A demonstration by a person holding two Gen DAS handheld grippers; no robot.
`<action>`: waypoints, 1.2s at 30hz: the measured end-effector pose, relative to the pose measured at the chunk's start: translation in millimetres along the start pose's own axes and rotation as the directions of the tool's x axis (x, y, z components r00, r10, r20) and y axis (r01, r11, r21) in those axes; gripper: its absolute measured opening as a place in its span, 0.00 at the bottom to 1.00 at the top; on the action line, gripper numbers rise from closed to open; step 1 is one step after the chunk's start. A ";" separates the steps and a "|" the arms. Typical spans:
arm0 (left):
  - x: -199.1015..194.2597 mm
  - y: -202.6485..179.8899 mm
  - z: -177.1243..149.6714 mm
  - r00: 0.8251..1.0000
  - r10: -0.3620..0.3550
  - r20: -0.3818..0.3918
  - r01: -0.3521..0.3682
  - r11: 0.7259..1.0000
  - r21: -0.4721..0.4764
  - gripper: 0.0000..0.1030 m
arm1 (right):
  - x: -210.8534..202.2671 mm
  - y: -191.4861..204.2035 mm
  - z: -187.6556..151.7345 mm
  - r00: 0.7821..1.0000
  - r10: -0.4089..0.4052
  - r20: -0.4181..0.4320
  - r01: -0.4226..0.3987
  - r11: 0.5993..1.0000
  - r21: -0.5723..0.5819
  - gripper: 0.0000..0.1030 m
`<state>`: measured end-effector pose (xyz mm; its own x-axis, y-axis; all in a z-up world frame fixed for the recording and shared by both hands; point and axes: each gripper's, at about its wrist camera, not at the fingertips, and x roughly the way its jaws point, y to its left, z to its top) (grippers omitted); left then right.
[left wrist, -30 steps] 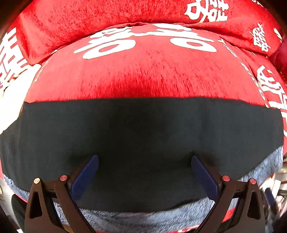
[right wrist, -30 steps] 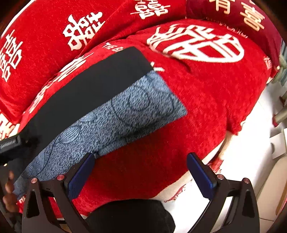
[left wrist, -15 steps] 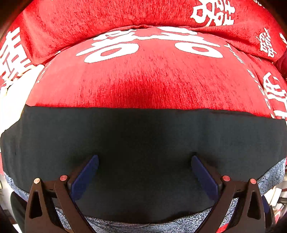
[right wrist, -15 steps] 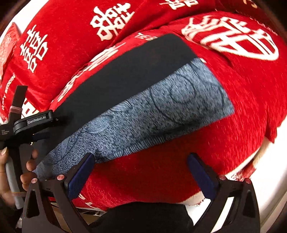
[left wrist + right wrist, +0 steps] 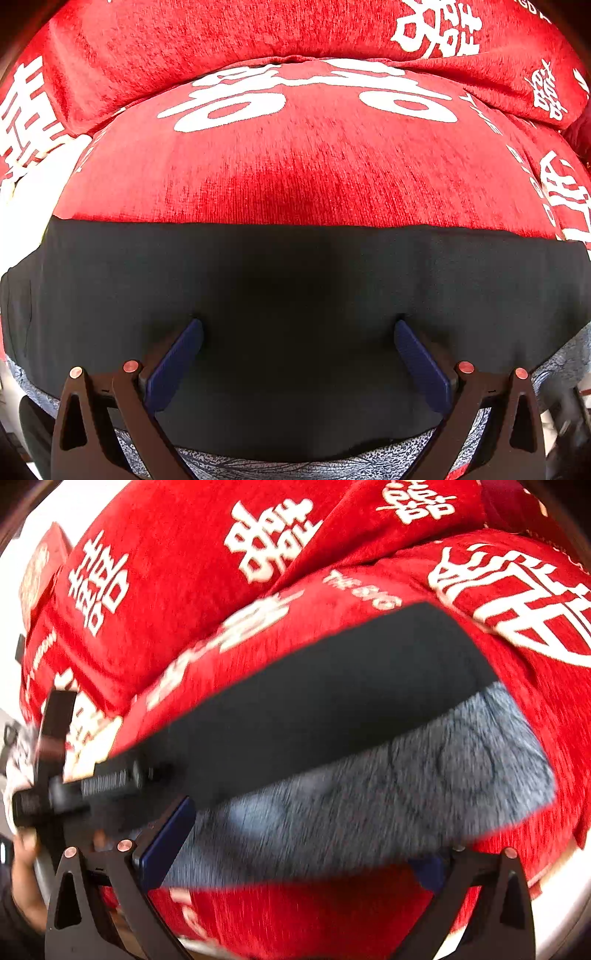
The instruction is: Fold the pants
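The pants lie flat across a red seat cover (image 5: 295, 173): a wide black band (image 5: 295, 277) with a blue-grey patterned strip (image 5: 295, 467) along its near edge. My left gripper (image 5: 298, 325) hovers open over the black cloth, nothing between its fingers. In the right wrist view the black band (image 5: 332, 709) and the blue-grey part (image 5: 406, 786) run slantwise. My right gripper (image 5: 306, 834) is open at the blue-grey near edge, which hides its right fingertip. The picture is blurred. The left gripper (image 5: 74, 786) shows at the pants' left end, held by a hand (image 5: 26, 871).
Red back cushions (image 5: 221, 37) with white characters rise behind the seat. The red cover (image 5: 369, 915) drops over the seat's front edge below the pants. A pale surface (image 5: 565, 893) lies past the seat at the right.
My right gripper has swung left and closer, so the blue-grey edge now reaches its fingers. In the left wrist view the black band sits lower and less blue-grey shows.
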<state>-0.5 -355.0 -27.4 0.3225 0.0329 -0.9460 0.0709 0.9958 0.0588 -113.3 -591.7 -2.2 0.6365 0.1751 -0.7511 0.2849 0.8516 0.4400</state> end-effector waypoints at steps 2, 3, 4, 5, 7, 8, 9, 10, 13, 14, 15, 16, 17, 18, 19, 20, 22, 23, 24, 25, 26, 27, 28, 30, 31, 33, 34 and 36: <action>0.0 0.1 0.0 1.000 -0.002 0.001 0.002 1.000 0.001 1.00 | 3.0 -0.6 7.1 0.999 -0.012 0.040 0.011 1.000 0.021 1.00; -0.1 0.1 -0.2 1.000 -0.002 0.002 0.002 1.000 0.002 1.00 | 4.1 0.0 9.6 0.998 -0.022 0.056 0.021 0.999 0.026 1.00; 0.0 0.1 -0.1 1.000 -0.003 0.003 0.003 1.000 0.003 1.00 | 5.7 1.3 11.2 0.997 -0.032 0.067 0.030 0.999 0.027 1.00; 0.1 0.2 0.0 1.000 -0.003 0.003 0.003 1.000 0.003 1.00 | 6.2 2.2 13.0 0.996 -0.040 0.076 0.038 0.999 0.029 1.00; 0.3 0.6 0.2 1.000 -0.005 0.004 0.005 1.000 0.003 1.00 | 5.2 1.8 13.5 0.996 -0.039 0.081 0.037 0.999 0.028 1.00; 0.3 0.8 0.2 1.000 -0.006 0.005 0.006 1.000 0.004 1.00 | 3.3 3.3 12.9 0.997 -0.031 0.074 0.030 0.999 0.012 0.96; 0.4 0.9 0.1 1.000 -0.007 0.008 0.007 1.000 0.006 1.00 | 2.0 4.1 12.5 0.997 -0.024 0.072 0.025 1.000 -0.001 0.90; 0.4 0.5 -0.1 1.000 -0.006 0.012 0.006 1.000 0.005 1.00 | 0.6 2.6 11.7 0.997 -0.029 0.066 0.029 1.000 -0.006 0.64; 0.1 -0.9 -1.9 0.999 0.006 0.034 -0.006 1.000 0.004 1.00 | -1.7 -11.0 17.9 0.998 -0.031 0.049 0.030 0.999 0.028 0.32; -0.1 -1.3 -1.7 0.999 0.006 0.036 -0.006 1.000 0.005 1.00 | -3.5 -15.1 20.9 0.999 -0.004 0.040 0.002 0.999 0.050 0.27; -0.2 -1.0 -1.4 0.999 0.003 0.037 -0.003 1.000 0.008 1.00 | -5.4 -14.7 21.9 0.999 0.002 0.040 -0.004 0.999 0.054 0.26; -0.1 -0.8 -1.2 0.999 0.000 0.037 0.000 1.000 0.011 1.00 | -10.9 -10.7 22.5 0.998 0.001 0.056 -0.003 0.999 0.041 0.23; 0.1 -0.7 -0.5 0.999 -0.002 0.036 0.002 1.000 0.016 1.00 | -20.0 -1.1 22.5 0.996 -0.007 0.084 0.006 1.000 0.008 0.20; 0.0 -1.1 -0.3 0.999 -0.001 0.037 0.000 1.000 0.023 1.00 | -26.1 6.2 22.4 0.995 -0.012 0.101 0.014 1.000 -0.014 0.20; -0.2 -2.0 -0.3 0.999 0.004 0.039 -0.005 1.000 0.026 1.00 | -32.1 15.5 21.3 0.992 -0.022 0.124 0.028 0.999 -0.045 0.19; -0.3 -2.9 -0.4 0.999 0.010 0.043 -0.012 0.999 0.031 1.00 | -37.8 27.4 19.8 0.988 -0.048 0.145 0.060 0.995 -0.084 0.19; -0.8 -7.0 -0.4 0.998 0.034 0.053 -0.037 0.998 0.048 1.00 | -42.3 43.9 18.2 0.981 -0.099 0.166 0.123 0.983 -0.138 0.19; -1.3 -8.3 1.1 0.998 0.042 0.045 -0.044 0.997 0.057 1.00 | -45.0 54.4 17.3 0.976 -0.121 0.182 0.153 0.973 -0.173 0.19; -1.7 -7.5 2.9 0.999 0.038 0.031 -0.039 0.998 0.057 1.00 | -49.0 65.6 16.7 0.970 -0.139 0.200 0.181 0.961 -0.207 0.19; -2.7 -2.9 7.3 1.000 0.013 -0.005 -0.013 0.999 0.048 1.00 | -52.0 73.6 16.3 0.965 -0.151 0.212 0.200 0.953 -0.229 0.19; -3.3 2.6 9.7 0.999 -0.008 -0.032 0.009 0.999 0.033 1.00 | -56.7 84.6 15.9 0.959 -0.168 0.228 0.225 0.941 -0.254 0.19; -5.5 15.0 12.1 0.998 -0.027 -0.052 0.027 1.000 -0.008 1.00 | -59.5 92.0 15.5 0.955 -0.177 0.239 0.240 0.933 -0.269 0.19; -8.8 25.8 12.8 0.998 -0.035 -0.047 0.033 0.999 -0.040 1.00 | -62.4 99.7 14.7 0.950 -0.185 0.251 0.255 0.923 -0.287 0.19; -17.7 54.4 12.8 0.999 -0.047 -0.019 0.045 0.994 -0.102 1.00 | -66.8 120.1 10.2 0.937 -0.205 0.284 0.297 0.894 -0.335 0.19; -20.1 65.8 12.3 0.999 -0.053 -0.013 0.051 0.992 -0.118 1.00 | -67.2 130.5 7.4 0.929 -0.218 0.300 0.322 0.876 -0.359 0.19; -24.6 90.4 9.9 0.998 -0.065 -0.005 0.063 0.987 -0.147 1.00 | -65.7 156.9 -1.8 0.908 -0.244 0.339 0.377 0.829 -0.412 0.19; -27.2 105.7 7.6 0.998 -0.068 0.002 0.068 0.984 -0.167 1.00 | -64.2 168.7 -5.9 0.903 -0.246 0.353 0.391 0.811 -0.434 0.19; -32.4 135.7 1.9 0.998 -0.058 0.025 0.062 0.977 -0.205 1.00 | -57.0 197.1 -17.1 0.888 -0.252 0.385 0.427 0.762 -0.487 0.19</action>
<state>0.5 -221.1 11.8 0.3410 -0.0273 -0.9397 -0.1040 0.9923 -0.0665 -105.7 -425.3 119.0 0.7693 -0.2493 -0.5883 0.1400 0.9641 -0.2255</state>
